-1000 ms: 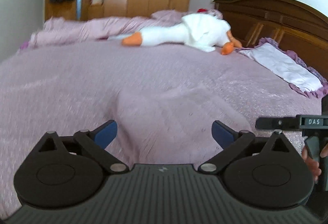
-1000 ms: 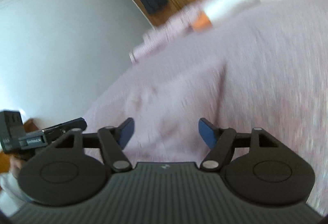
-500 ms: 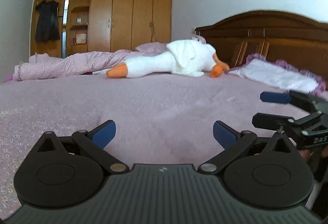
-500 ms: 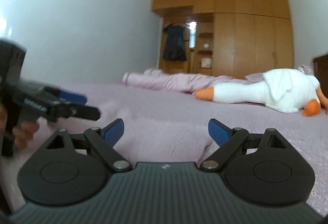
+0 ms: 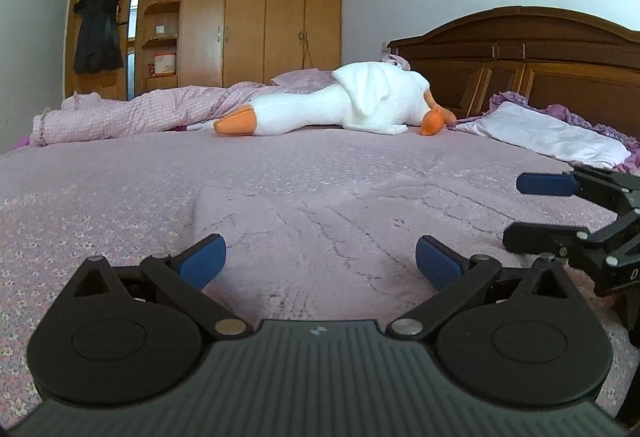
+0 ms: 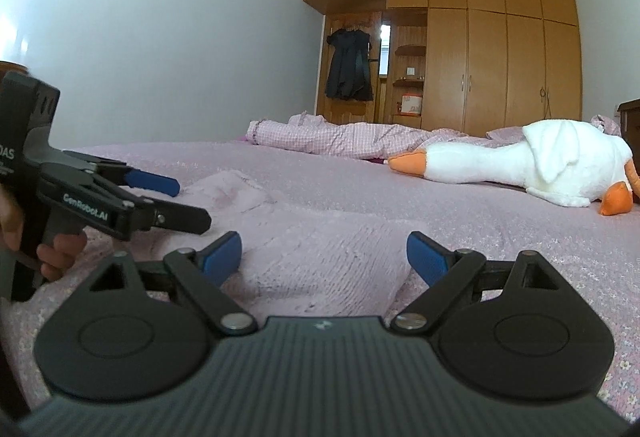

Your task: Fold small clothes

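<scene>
A small pale pink knitted garment [image 5: 340,221] lies flat on the pink bedspread [image 5: 100,197], almost the same colour as it. My left gripper [image 5: 320,261] is low over its near edge, open, nothing between the blue pads. My right gripper [image 5: 536,211] shows at the right edge, also open, beside the garment's right side. In the right wrist view the garment [image 6: 320,241] lies between the spread fingers of my right gripper [image 6: 324,255]. There my left gripper [image 6: 176,202] stands open over a rumpled part of the cloth, with a hand [image 6: 56,253] on its handle.
A white plush goose [image 5: 340,105] with an orange beak lies across the far bed, next to a pink checked quilt [image 5: 132,113]. A white pillow [image 5: 540,133] rests by the dark wooden headboard [image 5: 540,53]. A wooden wardrobe [image 6: 500,49] and a hanging black coat [image 6: 348,65] stand beyond.
Both cameras have dropped low to the bed and levelled out from a tilted, blurred view. The two grippers have come in at the garment's sides and stayed open.
</scene>
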Demonstrator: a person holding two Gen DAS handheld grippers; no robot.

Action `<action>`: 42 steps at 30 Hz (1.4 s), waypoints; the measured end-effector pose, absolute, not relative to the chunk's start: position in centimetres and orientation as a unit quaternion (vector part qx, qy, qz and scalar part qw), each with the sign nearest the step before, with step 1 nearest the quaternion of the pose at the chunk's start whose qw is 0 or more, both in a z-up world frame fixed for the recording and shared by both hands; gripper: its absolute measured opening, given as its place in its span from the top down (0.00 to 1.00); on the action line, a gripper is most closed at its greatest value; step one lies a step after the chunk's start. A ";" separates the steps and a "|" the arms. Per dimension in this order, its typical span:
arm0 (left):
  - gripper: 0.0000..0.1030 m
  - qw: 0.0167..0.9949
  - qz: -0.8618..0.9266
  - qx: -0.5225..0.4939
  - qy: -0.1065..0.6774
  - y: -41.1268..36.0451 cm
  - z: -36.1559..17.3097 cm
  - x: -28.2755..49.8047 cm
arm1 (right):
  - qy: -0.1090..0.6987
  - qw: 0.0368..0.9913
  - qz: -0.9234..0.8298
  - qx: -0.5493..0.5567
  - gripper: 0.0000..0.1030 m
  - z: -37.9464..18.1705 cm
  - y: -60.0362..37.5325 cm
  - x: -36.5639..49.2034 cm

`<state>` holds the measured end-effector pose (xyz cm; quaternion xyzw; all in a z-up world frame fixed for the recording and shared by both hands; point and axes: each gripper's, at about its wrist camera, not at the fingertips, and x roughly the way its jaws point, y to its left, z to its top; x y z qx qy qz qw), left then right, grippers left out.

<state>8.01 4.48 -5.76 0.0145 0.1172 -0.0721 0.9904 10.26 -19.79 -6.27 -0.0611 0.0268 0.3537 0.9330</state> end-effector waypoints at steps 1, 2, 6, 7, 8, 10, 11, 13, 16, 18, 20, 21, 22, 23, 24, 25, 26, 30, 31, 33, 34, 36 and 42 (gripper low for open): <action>0.00 0.990 -0.070 0.011 0.118 4.6 -5.7 8.0 | 0.027 0.933 0.353 -0.062 0.12 -6.3 -19.8 10.0; 0.00 0.991 -0.069 0.007 0.119 4.8 -5.7 7.9 | 0.026 0.933 0.353 -0.062 0.12 -6.3 -19.8 10.0; 0.00 0.991 -0.062 -0.005 0.120 5.1 -5.6 7.9 | 0.028 0.934 0.350 -0.062 0.12 -6.3 -19.6 10.2; 0.00 0.991 -0.061 -0.006 0.120 5.2 -5.6 7.9 | 0.028 0.934 0.350 -0.062 0.12 -6.2 -19.6 10.2; 0.00 0.991 -0.061 -0.007 0.120 5.2 -5.7 7.9 | 0.029 0.935 0.349 -0.061 0.12 -6.3 -19.6 10.2; 0.00 0.991 -0.060 -0.006 0.121 5.1 -5.6 7.8 | 0.029 0.935 0.348 -0.060 0.12 -6.3 -19.6 10.3; 0.00 0.991 -0.060 -0.005 0.122 5.1 -5.7 7.8 | 0.030 0.935 0.348 -0.059 0.12 -6.2 -19.5 10.3; 0.00 0.991 -0.057 -0.004 0.122 4.9 -5.7 7.9 | 0.030 0.935 0.348 -0.057 0.12 -6.3 -19.6 10.3; 0.00 0.991 -0.057 -0.003 0.123 4.9 -5.8 8.0 | 0.031 0.935 0.349 -0.056 0.12 -6.3 -19.6 10.3; 0.00 0.991 -0.056 -0.003 0.125 4.8 -5.9 8.0 | 0.032 0.935 0.349 -0.056 0.12 -6.3 -19.5 10.4; 0.00 0.990 -0.057 -0.001 0.126 4.8 -5.9 8.0 | 0.034 0.935 0.349 -0.057 0.12 -6.3 -19.5 10.4; 0.00 0.990 -0.057 -0.002 0.127 4.8 -5.9 8.0 | 0.034 0.935 0.348 -0.057 0.12 -6.3 -19.5 10.4; 0.00 0.990 -0.057 -0.002 0.127 4.9 -5.9 8.0 | 0.035 0.935 0.348 -0.057 0.12 -6.3 -19.5 10.5; 0.00 0.990 -0.058 -0.003 0.127 4.9 -5.9 8.0 | 0.035 0.935 0.348 -0.057 0.12 -6.3 -19.4 10.5; 0.00 0.990 -0.058 -0.003 0.127 4.9 -5.9 8.0 | 0.036 0.935 0.348 -0.057 0.12 -6.3 -19.4 10.5; 0.00 0.990 -0.057 -0.004 0.127 4.9 -5.9 8.0 | 0.036 0.935 0.348 -0.057 0.12 -6.3 -19.4 10.5; 0.00 0.990 -0.057 -0.003 0.128 4.9 -6.0 8.0 | 0.036 0.935 0.348 -0.057 0.12 -6.3 -19.4 10.5; 0.00 0.990 -0.057 -0.002 0.129 4.8 -6.0 8.0 | 0.037 0.935 0.348 -0.057 0.12 -6.3 -19.4 10.6; 0.00 0.990 -0.057 -0.002 0.129 4.8 -6.0 8.0 | 0.037 0.935 0.348 -0.057 0.12 -6.2 -19.4 10.6; 0.00 0.990 -0.056 -0.002 0.131 4.9 -6.0 8.0 | 0.038 0.935 0.348 -0.057 0.12 -6.2 -19.4 10.6; 0.00 0.990 -0.056 -0.002 0.131 4.9 -6.0 8.0 | 0.038 0.935 0.348 -0.057 0.12 -6.2 -19.4 10.6; 0.00 0.990 -0.056 -0.001 0.131 4.9 -6.0 8.0 | 0.038 0.935 0.348 -0.057 0.12 -6.2 -19.4 10.7; 0.00 0.990 -0.056 -0.001 0.131 4.9 -6.0 8.0 | 0.039 0.935 0.348 -0.058 0.12 -6.2 -19.3 10.7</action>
